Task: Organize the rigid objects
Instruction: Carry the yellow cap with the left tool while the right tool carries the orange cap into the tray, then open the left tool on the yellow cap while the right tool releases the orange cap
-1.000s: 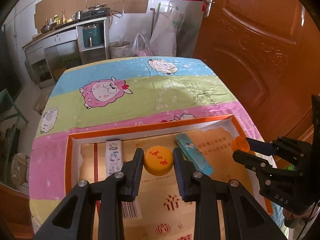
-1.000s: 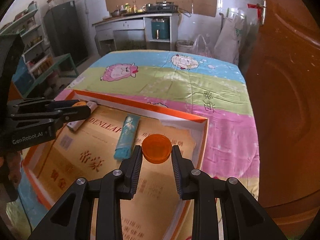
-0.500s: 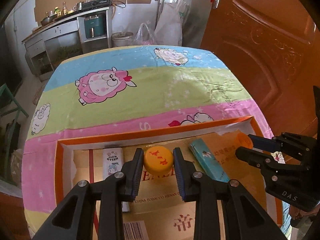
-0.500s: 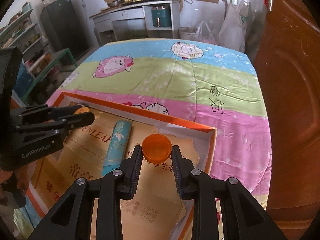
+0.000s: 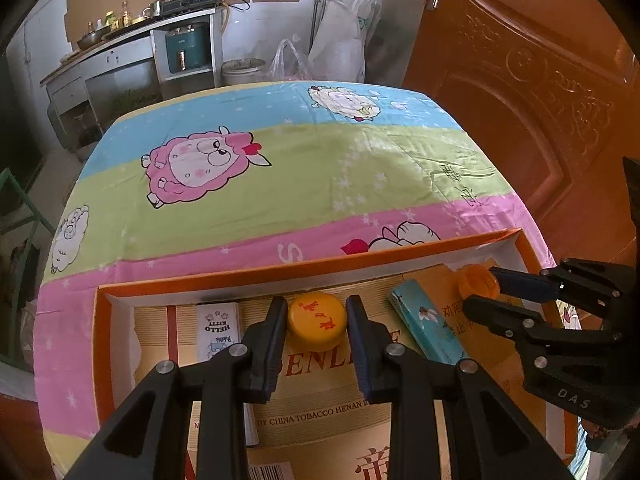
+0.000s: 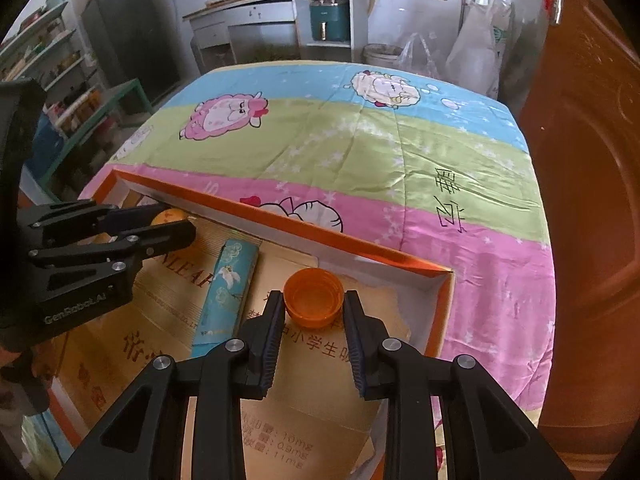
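My left gripper (image 5: 317,312) is shut on a yellow bottle cap with red marks (image 5: 317,320), held over the far side of an orange-rimmed cardboard box (image 5: 304,265). In the right wrist view my right gripper (image 6: 314,306) is shut on an orange bottle cap (image 6: 314,304), hollow side up, near the box's far right corner (image 6: 446,280). A teal slim packet (image 5: 428,326) lies in the box between the two grippers. A white "Hello Kitty" packet (image 5: 218,330) lies left of the left gripper. The right gripper (image 5: 486,290) shows at the right of the left wrist view, and the left gripper (image 6: 174,224) at the left of the right wrist view.
The box sits at the near edge of a table covered by a striped sheep-print cloth (image 5: 280,168). A wooden door (image 5: 540,80) stands close on the right. Behind the table are a counter with a stove (image 6: 296,4), bags (image 5: 340,48) and a bucket.
Both grippers have moved forward and lower over the box with their caps still held. The box's far wall now sits closer to the fingertips in both views.
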Motion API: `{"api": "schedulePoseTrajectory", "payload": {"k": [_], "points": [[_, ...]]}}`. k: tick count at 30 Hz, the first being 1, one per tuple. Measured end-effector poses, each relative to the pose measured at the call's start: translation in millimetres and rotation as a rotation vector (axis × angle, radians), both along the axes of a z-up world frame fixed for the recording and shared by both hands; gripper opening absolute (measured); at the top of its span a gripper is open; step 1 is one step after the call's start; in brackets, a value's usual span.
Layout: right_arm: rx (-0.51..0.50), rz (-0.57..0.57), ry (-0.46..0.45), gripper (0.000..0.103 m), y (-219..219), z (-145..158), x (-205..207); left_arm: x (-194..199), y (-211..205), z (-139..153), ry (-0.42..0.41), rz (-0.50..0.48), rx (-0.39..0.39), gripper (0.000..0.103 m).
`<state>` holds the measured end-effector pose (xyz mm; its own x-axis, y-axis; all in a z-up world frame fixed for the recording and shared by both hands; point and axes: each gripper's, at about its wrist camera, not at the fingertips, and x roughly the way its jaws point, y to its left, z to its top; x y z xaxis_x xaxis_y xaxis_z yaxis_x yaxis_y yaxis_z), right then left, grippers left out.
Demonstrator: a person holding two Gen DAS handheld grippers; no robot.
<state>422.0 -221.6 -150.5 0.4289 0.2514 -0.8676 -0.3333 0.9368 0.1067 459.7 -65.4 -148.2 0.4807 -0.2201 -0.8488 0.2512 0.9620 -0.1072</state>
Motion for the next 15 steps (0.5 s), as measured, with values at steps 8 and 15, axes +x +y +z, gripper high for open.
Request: {"api": "schedulePoseTrajectory", "payload": {"k": [8,15], "points": [[-0.014,0.005,0.004,0.03,0.5,-2.4,0.8,1.0,-4.5,-5.8,0.0,-0.015,0.001,0.03],[-0.022,0.008,-0.001,0.03,1.2,-2.5,0.8,-0.1,-5.6,-7.2,-0.02,-0.02,0.009,0.031]]}}
